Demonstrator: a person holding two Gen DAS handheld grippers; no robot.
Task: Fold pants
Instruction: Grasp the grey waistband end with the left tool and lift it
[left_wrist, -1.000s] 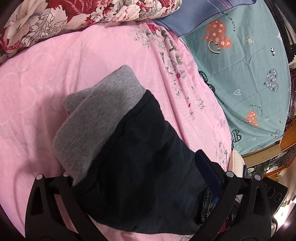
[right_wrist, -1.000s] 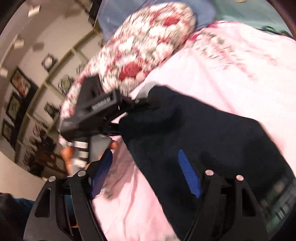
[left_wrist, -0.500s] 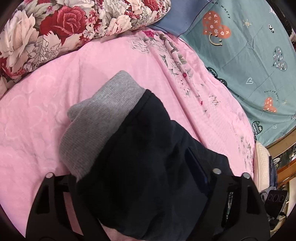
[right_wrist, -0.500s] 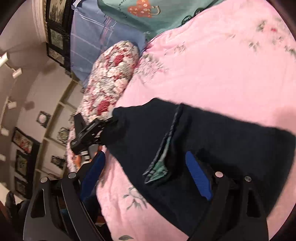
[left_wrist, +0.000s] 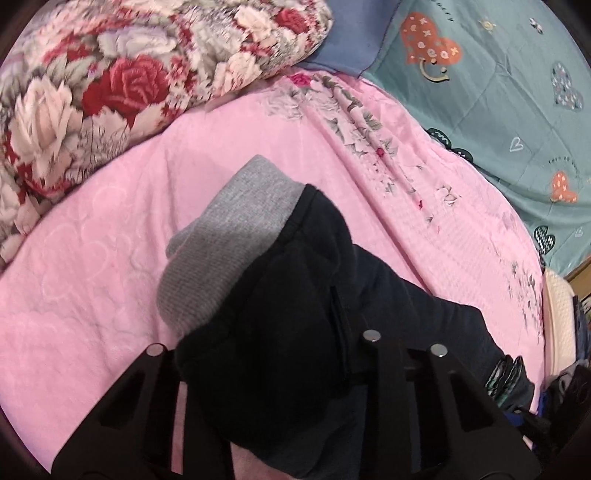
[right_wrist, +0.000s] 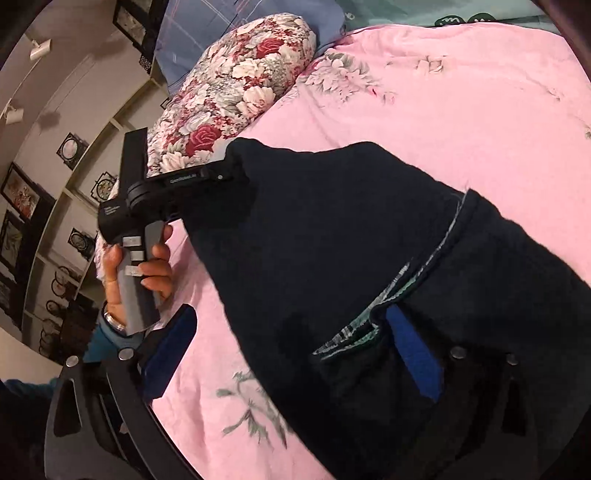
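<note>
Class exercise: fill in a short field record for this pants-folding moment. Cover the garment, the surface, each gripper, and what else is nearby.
garment: dark pants with a grey ribbed cuff, bunched on the bed
surface: pink bedspread
left gripper: fingers closing on the dark fabric near the cuff
right gripper: fingers opening, spread wide, one blue pad over the pants by the plaid lining
nearby: floral pillow, teal quilt
fold: not yet flat

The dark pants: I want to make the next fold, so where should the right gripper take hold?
Probably at the open waistband edge of the dark pants, where the plaid lining shows. It lies between the opening right gripper fingers already, so come in low from the near side across the pink bedspread.
</note>
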